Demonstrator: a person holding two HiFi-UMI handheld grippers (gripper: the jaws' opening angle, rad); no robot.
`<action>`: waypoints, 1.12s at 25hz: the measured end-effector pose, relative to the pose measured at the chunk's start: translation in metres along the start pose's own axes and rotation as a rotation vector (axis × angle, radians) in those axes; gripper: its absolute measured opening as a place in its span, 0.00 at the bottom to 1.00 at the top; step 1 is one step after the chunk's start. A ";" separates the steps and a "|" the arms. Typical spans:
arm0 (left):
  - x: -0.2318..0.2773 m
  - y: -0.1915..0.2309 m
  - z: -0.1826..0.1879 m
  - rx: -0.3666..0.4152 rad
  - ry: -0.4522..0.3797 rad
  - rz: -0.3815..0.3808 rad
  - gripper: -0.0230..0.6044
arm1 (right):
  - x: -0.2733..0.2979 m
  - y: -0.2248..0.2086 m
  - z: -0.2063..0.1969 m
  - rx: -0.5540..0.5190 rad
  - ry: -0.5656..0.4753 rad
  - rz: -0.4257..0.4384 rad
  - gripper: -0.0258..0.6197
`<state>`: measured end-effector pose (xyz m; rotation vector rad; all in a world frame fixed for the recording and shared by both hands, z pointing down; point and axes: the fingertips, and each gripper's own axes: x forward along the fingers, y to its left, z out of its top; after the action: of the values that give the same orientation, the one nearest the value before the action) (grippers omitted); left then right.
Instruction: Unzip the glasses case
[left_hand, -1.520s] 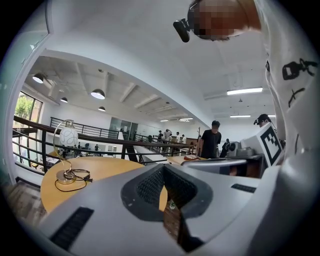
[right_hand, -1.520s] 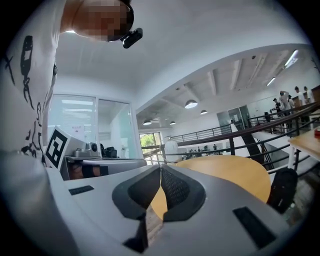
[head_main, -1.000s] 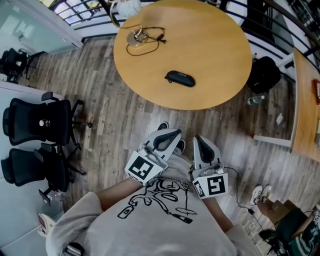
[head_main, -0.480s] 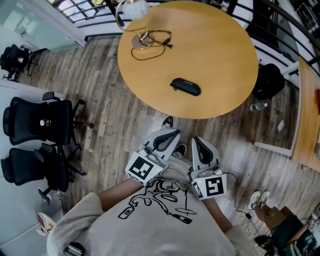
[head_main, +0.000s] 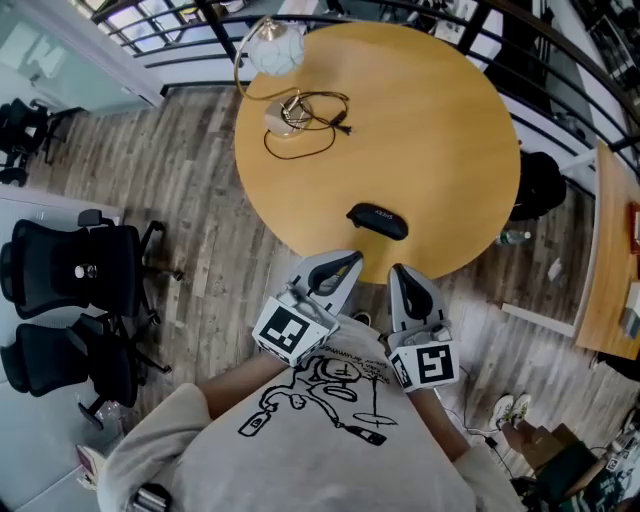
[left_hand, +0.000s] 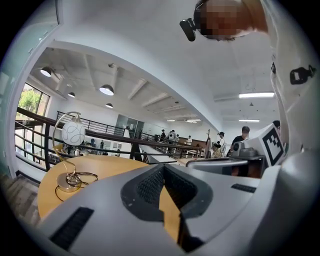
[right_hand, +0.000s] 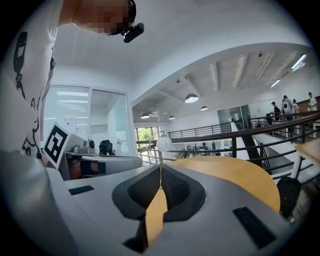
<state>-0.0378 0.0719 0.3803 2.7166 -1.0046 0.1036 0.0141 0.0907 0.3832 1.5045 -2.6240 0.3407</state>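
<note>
The round, pale wooden table (head_main: 420, 120) fills the upper part of the head view. A small desk lamp with a white globe shade (head_main: 276, 48) and its coiled cable stand well apart, at the far side. The black, oblong, zipped glasses case (head_main: 377, 221) lies flat near the table's near edge, just beyond your tips; neither gripper view shows it.

Your left gripper (head_main: 350, 259) and right gripper (head_main: 397, 271) hang side by side short of that edge. Each has its fingers pressed together, with nothing between them.

Expect the case to be light and fairly stiff-shelled, so it will likely skate on the smooth wood when you tug the zip. Clamp across its narrow body with one gripper, and pinch the zip pull with the other. The pull is too small to locate from here.
</note>
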 end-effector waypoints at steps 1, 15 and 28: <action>0.003 0.009 0.003 0.004 0.003 -0.005 0.05 | 0.010 -0.002 0.006 -0.006 -0.005 -0.005 0.08; 0.033 0.087 0.033 -0.008 -0.007 -0.071 0.05 | 0.092 -0.009 0.032 -0.045 -0.002 -0.054 0.08; 0.072 0.091 0.017 -0.043 0.059 -0.071 0.05 | 0.092 -0.069 0.008 -0.112 0.158 0.005 0.08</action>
<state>-0.0422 -0.0444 0.3932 2.6900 -0.8832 0.1469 0.0268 -0.0214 0.4035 1.3769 -2.4808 0.2950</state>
